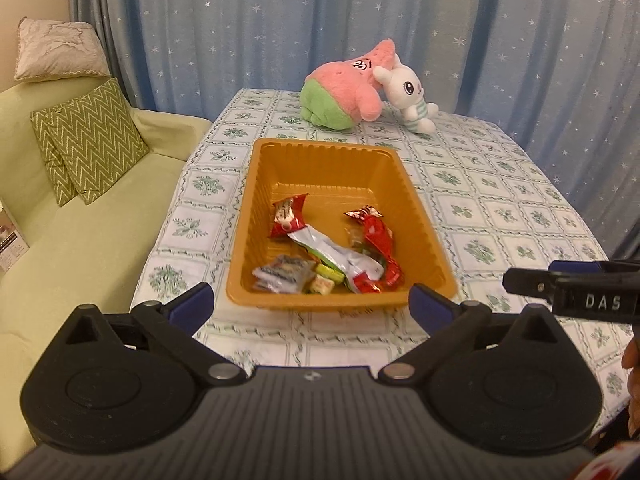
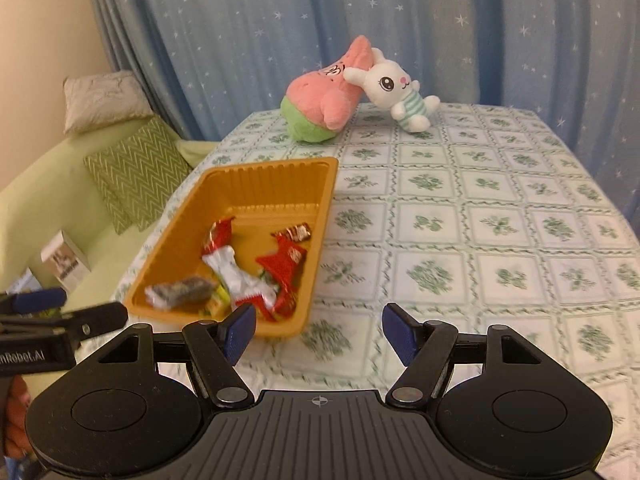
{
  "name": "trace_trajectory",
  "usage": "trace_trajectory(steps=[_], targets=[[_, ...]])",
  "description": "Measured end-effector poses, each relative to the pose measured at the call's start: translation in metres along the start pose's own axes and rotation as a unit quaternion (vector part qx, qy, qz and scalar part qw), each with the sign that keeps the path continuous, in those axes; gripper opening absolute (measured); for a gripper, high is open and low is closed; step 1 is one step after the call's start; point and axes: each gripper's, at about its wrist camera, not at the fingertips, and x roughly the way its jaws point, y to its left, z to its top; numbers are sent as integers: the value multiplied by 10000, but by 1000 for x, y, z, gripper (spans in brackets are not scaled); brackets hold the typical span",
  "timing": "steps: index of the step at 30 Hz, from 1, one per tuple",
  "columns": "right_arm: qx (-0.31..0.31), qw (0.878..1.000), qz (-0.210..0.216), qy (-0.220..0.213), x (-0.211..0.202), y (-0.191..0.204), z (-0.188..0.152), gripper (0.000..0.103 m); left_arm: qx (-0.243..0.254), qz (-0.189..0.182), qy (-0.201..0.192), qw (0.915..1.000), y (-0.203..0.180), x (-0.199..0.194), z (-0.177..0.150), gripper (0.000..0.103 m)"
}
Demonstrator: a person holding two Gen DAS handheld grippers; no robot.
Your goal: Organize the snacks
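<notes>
An orange plastic tray (image 1: 320, 152) (image 2: 316, 208) lies on the patterned tablecloth. Inside it are several snacks: red wrappers (image 1: 378, 236) (image 2: 284, 264), a white and red packet (image 1: 340, 258) (image 2: 236, 276), a grey packet (image 1: 282, 274) (image 2: 180, 292) and small yellow sweets (image 1: 326, 282) (image 2: 216, 304). My left gripper (image 1: 312, 304) hangs open just short of the tray's near rim, nothing between its blue pads. My right gripper (image 2: 318, 330) is open over the cloth at the tray's near right corner, also empty. Each gripper shows at the edge of the other's view.
A pink and green plush (image 1: 344, 92) (image 2: 320, 104) and a white rabbit plush (image 1: 408, 92) (image 2: 396, 88) lie at the table's far end before a blue starred curtain. A green sofa (image 1: 80, 240) with cushions (image 1: 90, 140) stands left of the table.
</notes>
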Motion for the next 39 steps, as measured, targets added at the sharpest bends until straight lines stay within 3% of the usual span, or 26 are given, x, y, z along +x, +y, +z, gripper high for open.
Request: trace_trajectory(steps=[11,21,27,39], targets=[[-126,9997,-188,30,-48,-5,-27,78,-47,-80,96,9999,-28,-40,-23,103],[-67,9997,-230,47,-81,-8,-45,78,76,110,114,9998,-43,-66,-35,103],[-42,9997,-250,-6,-93,-6,-50,78,175,358,183,9990,-52,-75,-42,103],[4,9997,-230,1,-102,-5,-55,78,123,410,219,9988,-55,-77,-48,103]])
